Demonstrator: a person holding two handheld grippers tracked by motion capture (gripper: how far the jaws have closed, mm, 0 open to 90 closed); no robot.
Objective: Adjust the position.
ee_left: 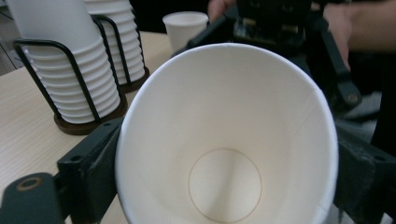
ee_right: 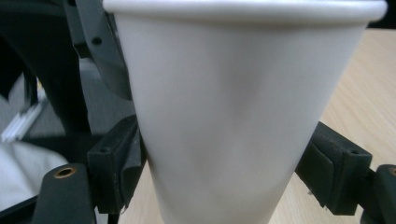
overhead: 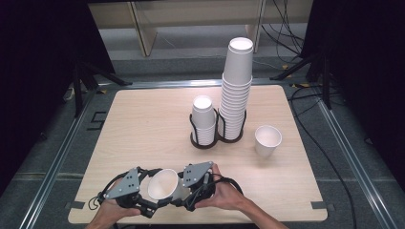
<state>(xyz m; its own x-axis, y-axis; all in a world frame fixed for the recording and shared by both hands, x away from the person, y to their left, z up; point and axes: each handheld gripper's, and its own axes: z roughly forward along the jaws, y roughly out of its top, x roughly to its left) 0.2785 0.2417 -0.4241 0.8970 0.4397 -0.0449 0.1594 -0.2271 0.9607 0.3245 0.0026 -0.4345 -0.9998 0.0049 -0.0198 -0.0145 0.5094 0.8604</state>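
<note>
Overhead, a pale wooden table [overhead: 143,124] stands on grey flooring between dark curtains, cables trailing at the back. Near its front edge a paper cup [overhead: 165,185] lies tilted between the left gripper [overhead: 152,204] and the right gripper [overhead: 184,196]. Further back, two black wire holders carry a short stack of cups [overhead: 204,119] and a tall stack [overhead: 236,90]; a single cup [overhead: 267,140] stands to their right.

Along the left gripper view, the cup's open mouth [ee_left: 224,140] sits between both jaws, which seem to touch its wall; whether they press I cannot tell.

Along the right gripper view, the jaws clamp the cup's dented wall [ee_right: 233,116] from both sides.
</note>
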